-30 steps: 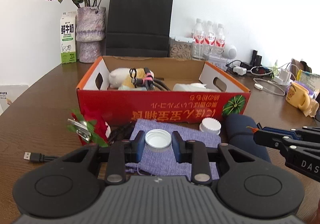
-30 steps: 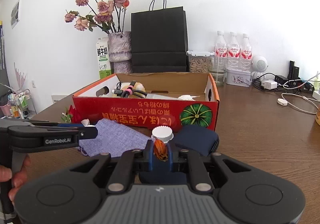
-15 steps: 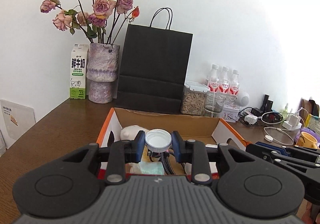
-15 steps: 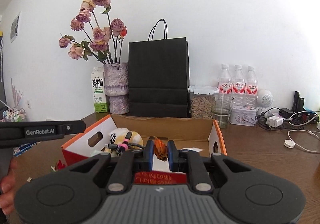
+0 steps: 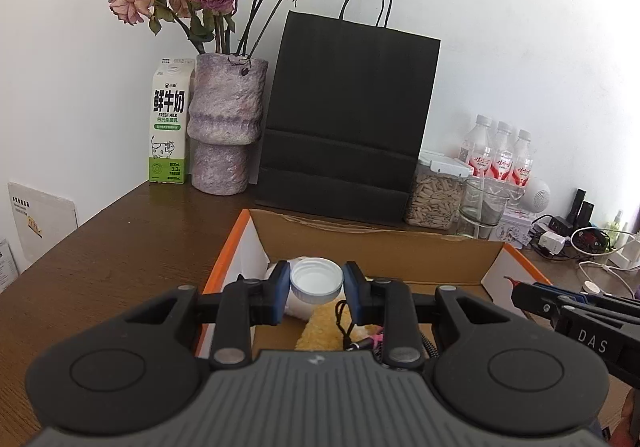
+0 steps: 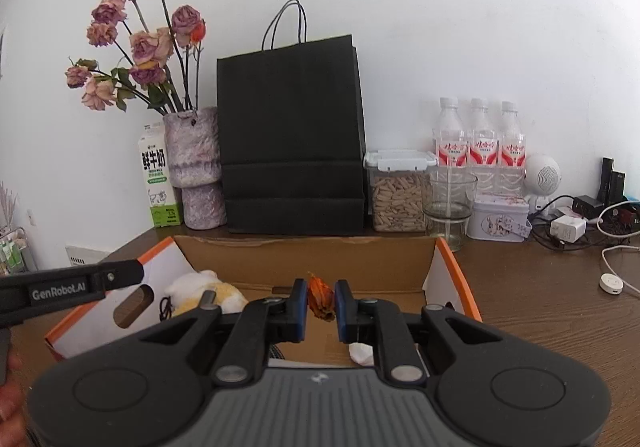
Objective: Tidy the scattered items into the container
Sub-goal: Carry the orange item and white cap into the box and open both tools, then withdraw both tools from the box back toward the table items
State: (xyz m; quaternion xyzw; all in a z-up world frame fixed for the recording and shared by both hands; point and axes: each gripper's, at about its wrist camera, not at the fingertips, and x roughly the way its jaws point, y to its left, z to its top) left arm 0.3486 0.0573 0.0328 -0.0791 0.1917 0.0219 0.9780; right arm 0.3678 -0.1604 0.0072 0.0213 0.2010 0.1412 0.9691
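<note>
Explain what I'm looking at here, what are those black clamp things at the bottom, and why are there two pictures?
Nobody is using a robot arm here: a person holds one hand-held tool in each hand, and each tool has a wide-angle camera looking along its two fingers, so each picture comes from one tool.

The left tool is clamped on a white bottle cap. The right tool is clamped on a small dried orange flower. Both are over an open cardboard box on a brown table, and a plush toy lies inside it. Behind the box stand a black paper bag, a vase and a milk carton.
</note>
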